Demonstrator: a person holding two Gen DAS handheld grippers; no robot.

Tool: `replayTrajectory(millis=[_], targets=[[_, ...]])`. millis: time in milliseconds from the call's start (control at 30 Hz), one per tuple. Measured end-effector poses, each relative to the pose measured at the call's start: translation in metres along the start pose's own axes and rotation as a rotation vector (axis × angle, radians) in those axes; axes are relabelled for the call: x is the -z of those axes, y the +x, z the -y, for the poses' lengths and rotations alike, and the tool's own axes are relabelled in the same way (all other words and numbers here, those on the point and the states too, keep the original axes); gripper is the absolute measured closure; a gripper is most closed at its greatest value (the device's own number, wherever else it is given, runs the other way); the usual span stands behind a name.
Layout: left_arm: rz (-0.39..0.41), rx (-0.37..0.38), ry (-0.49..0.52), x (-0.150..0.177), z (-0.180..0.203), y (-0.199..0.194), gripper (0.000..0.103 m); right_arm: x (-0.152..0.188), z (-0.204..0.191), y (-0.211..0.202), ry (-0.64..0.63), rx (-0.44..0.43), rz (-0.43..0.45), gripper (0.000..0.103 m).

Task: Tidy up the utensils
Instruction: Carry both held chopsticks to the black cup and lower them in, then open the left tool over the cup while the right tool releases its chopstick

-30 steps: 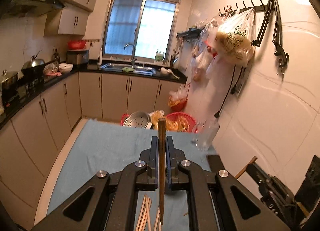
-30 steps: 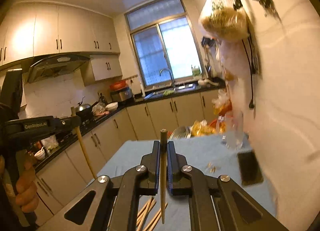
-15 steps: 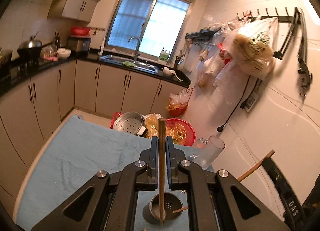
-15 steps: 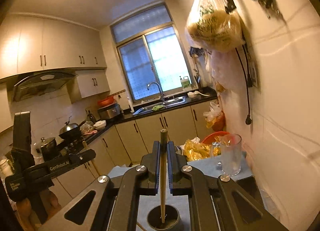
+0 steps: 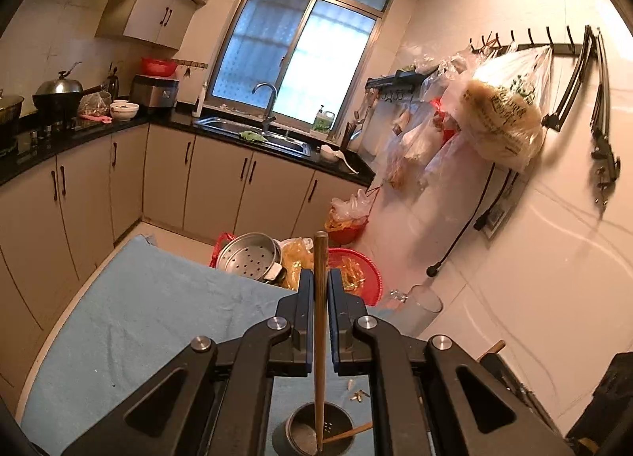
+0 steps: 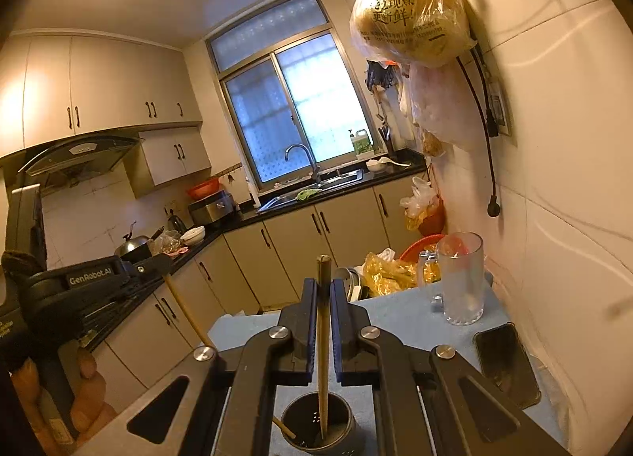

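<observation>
Two slim round wooden chopsticks, left chopstick (image 5: 319,321) clamped upright in black left tongs (image 5: 319,298), right chopstick (image 6: 323,321) clamped in right tongs (image 6: 324,298), both tips inside one dark cylindrical perforated holder (image 6: 319,429), blue cloth-covered counter (image 5: 138,298), one clear glass mug (image 6: 461,278)

Blue-clothed table (image 6: 399,321), dark utensil cup (image 6: 318,426), glass mug (image 6: 462,278), phone (image 6: 506,365)

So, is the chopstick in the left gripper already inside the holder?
Partly: its lower tip is inside the holder, while the left gripper grips the chopstick.
</observation>
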State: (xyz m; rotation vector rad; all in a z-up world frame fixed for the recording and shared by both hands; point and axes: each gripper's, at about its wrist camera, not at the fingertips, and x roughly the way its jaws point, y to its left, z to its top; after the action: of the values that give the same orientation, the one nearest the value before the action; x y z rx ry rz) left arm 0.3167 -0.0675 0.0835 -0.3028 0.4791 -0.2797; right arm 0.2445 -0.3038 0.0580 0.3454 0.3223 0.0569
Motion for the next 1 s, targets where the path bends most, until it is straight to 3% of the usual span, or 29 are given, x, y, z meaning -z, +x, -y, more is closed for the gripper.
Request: replayTrajectory(millis=[233,533,633,667,700,767,833,867,933,1000], targets=[[-0.012,-0.026,0.004,0.031,-0.006,0.017,0.096,0.017,0.005,0.008,0.016,0.012,-0.040,0.096],[-0.095,-0.053,0.016,0.055,-0.010,0.025,0.096,0.037,0.019,0.018,0.053,0.015,-0.088,0.095],[-0.138,-0.045,0.025,0.058,-0.010,0.023,0.080,0.039,0.023,0.014,0.079,-0.017,-0.077,0.091],[-0.144,-0.043,0.027,0.059,-0.010,0.019,0.066,0.038,0.023,0.012,0.085,-0.023,-0.079,0.090],[-0.140,-0.043,0.029,0.059,-0.012,0.012,0.054,0.037,0.024,0.008,0.096,-0.025,-0.078,0.086],[-0.110,-0.051,0.034,0.057,-0.016,-0.009,0.046,0.033,0.023,-0.006,0.113,-0.028,-0.070,0.072],[-0.111,-0.066,0.034,0.056,-0.024,-0.029,0.046,0.030,0.018,-0.027,0.108,-0.031,-0.046,0.065],[-0.115,-0.070,0.031,0.057,-0.029,-0.039,0.045,0.030,0.014,-0.040,0.101,-0.025,-0.036,0.053],[-0.127,-0.095,0.037,0.065,-0.043,-0.069,0.045,0.032,0.003,-0.067,0.084,-0.029,-0.020,0.037],[-0.124,-0.150,0.052,0.077,-0.055,-0.096,0.044,0.041,-0.012,-0.097,0.051,-0.039,-0.013,0.036]])
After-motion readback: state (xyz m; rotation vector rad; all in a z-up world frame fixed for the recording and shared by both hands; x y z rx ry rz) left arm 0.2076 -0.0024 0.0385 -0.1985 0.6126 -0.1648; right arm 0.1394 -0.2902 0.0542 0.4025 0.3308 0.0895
